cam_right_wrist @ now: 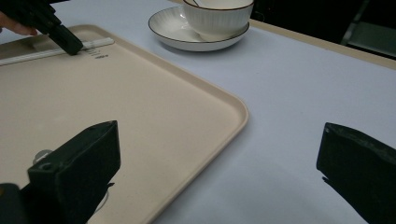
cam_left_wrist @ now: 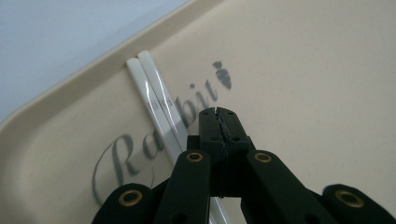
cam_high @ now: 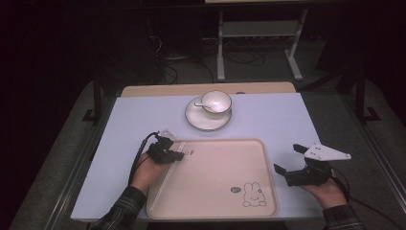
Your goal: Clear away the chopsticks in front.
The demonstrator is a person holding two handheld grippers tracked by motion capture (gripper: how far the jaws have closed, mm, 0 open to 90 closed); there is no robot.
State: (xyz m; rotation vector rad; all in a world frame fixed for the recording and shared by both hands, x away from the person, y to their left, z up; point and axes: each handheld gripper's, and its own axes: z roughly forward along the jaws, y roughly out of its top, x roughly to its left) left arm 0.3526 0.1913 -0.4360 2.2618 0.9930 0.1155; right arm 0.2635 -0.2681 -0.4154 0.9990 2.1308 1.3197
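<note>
A beige tray [cam_high: 215,167] lies at the front middle of the table. Two white chopsticks [cam_left_wrist: 154,98] rest side by side along its left rim [cam_high: 173,160]. My left gripper [cam_high: 181,154] hovers low over the tray's upper left corner, just right of the chopsticks. Its jaws [cam_left_wrist: 217,114] are shut with nothing between them, above the printed word "Rabbit". The chopsticks run on beneath its linkage. My right gripper [cam_high: 287,158] is held to the right of the tray over the table, open and empty [cam_right_wrist: 218,135]. From there I see the left gripper [cam_right_wrist: 70,44] beside the chopsticks [cam_right_wrist: 95,43].
A white cup [cam_high: 216,101] with a spoon in it stands on a saucer [cam_high: 208,122] behind the tray, also seen in the right gripper view [cam_right_wrist: 217,16]. A rabbit drawing [cam_high: 253,194] marks the tray's front right corner. Pale blue table [cam_high: 282,120] surrounds the tray.
</note>
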